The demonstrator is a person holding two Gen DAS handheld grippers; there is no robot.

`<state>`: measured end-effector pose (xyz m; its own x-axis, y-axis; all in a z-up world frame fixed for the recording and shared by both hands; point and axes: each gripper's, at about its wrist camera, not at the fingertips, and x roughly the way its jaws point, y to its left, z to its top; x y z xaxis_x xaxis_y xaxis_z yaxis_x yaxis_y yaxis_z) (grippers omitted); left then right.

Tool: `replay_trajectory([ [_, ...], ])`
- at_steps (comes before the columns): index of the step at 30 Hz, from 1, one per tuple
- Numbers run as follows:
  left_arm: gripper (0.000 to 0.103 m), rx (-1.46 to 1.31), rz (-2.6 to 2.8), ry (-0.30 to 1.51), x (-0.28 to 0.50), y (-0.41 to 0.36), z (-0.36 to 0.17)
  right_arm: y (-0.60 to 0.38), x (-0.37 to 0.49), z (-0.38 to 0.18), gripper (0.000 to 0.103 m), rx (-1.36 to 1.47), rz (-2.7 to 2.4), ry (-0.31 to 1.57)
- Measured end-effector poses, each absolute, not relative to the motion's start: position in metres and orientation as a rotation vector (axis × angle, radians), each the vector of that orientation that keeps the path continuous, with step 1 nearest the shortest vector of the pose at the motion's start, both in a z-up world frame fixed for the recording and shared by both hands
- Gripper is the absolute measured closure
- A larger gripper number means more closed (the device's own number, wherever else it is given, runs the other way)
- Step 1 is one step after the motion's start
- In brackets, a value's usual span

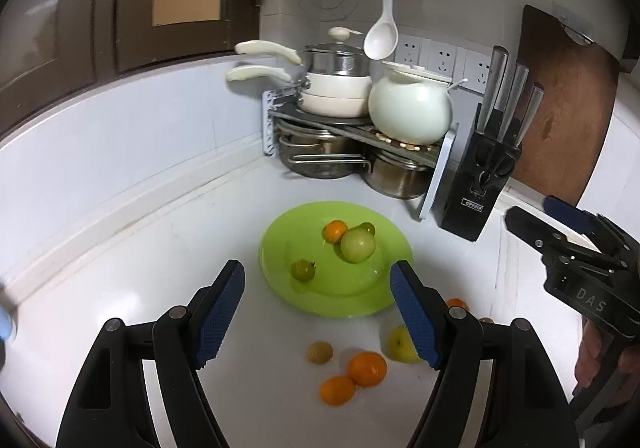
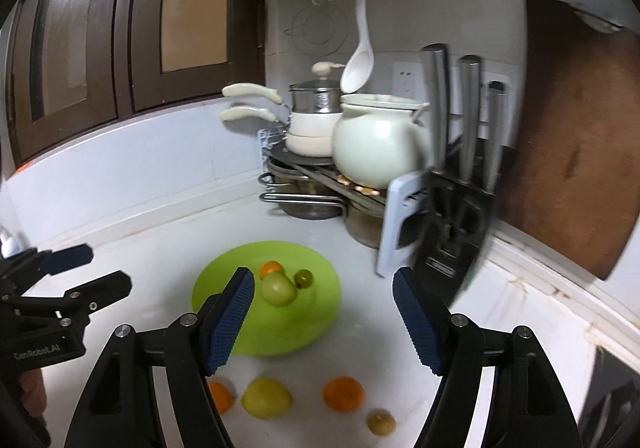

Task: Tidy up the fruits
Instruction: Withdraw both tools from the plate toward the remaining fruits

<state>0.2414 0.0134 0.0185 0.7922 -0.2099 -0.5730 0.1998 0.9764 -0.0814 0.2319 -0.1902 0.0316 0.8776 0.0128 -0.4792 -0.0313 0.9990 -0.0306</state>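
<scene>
A lime green plate (image 1: 352, 290) (image 2: 316, 318) lies on the white counter. On it sit a large green fruit (image 1: 357, 245) (image 2: 277, 289), a small orange (image 1: 335, 230) (image 2: 271, 268) and two small dark green fruits (image 1: 303, 270) (image 1: 367, 228). In front of the plate lie loose oranges (image 1: 367, 368) (image 1: 337, 390) (image 2: 344, 394), a yellow fruit (image 1: 401, 344) (image 2: 266, 397) and a small brownish fruit (image 1: 319, 352) (image 2: 381, 422). My left gripper (image 1: 318, 312) is open and empty above the plate's near edge. My right gripper (image 2: 324, 320) is open and empty above the loose fruit.
A pot rack (image 1: 352, 128) with pans and a white pot (image 1: 410, 110) stands in the back corner. A black knife block (image 1: 478, 184) and a wooden cutting board (image 1: 568, 108) stand to the right. A white ladle (image 1: 382, 36) hangs above.
</scene>
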Motion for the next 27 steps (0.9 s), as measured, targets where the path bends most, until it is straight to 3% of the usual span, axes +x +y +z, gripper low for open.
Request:
replay_trajectory([
  [5, 0.024, -0.033, -0.191, 0.592, 0.217, 0.018, 0.009, -0.192, 0.204, 0.024, 0.031, -0.03, -0.009, 0.487],
  [27, 0.024, -0.011, -0.148, 0.667, 0.183, 0.002, -0.05, -0.216, 0.168, -0.036, 0.031, 0.004, -0.099, 0.599],
])
